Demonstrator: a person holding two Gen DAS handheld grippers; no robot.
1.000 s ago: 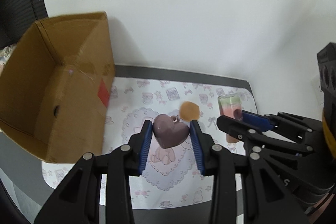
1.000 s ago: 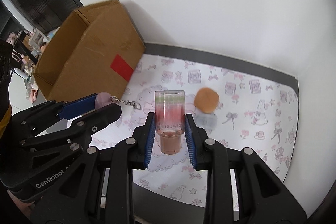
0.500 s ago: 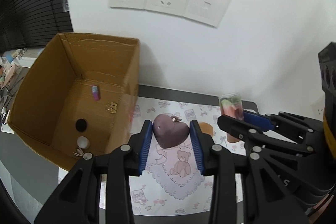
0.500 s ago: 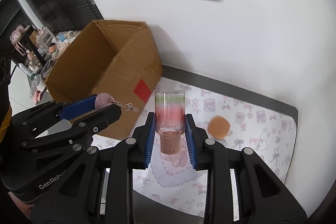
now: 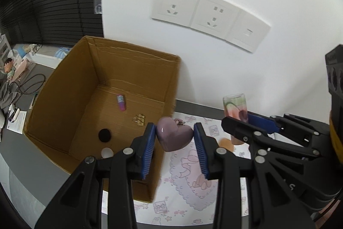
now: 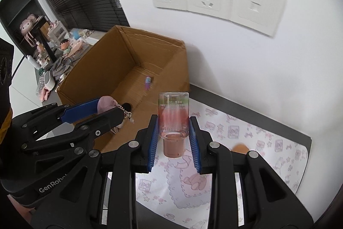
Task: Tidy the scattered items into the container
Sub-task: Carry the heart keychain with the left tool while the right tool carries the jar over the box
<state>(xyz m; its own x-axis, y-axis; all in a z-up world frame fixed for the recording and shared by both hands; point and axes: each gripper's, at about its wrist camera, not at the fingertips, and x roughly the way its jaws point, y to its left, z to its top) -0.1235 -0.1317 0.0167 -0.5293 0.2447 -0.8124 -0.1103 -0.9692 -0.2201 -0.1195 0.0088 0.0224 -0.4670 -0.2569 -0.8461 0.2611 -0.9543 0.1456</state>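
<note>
My left gripper (image 5: 174, 143) is shut on a mauve heart keychain (image 5: 174, 136) and holds it in the air above the right wall of an open cardboard box (image 5: 64, 87). My right gripper (image 6: 173, 138) is shut on a small clear bottle (image 6: 173, 115) with pink contents and a brown cap, held upside down above the patterned mat (image 6: 246, 143). The bottle also shows in the left wrist view (image 5: 234, 108). The box (image 6: 171, 70) holds a pink tube (image 5: 121, 102), a gold clip (image 5: 139, 119), a black disc (image 5: 104, 135) and a white cap (image 5: 106, 152).
An orange round item (image 5: 225, 143) lies on the mat (image 5: 193, 196) to the right of the box; it also shows in the right wrist view (image 6: 241, 147). A white wall with sockets (image 5: 210, 14) stands just behind. Cluttered shelves (image 6: 42, 35) are at the far left.
Both grippers have risen and moved left toward the box with their loads. The box interior and its contents have come into view.
</note>
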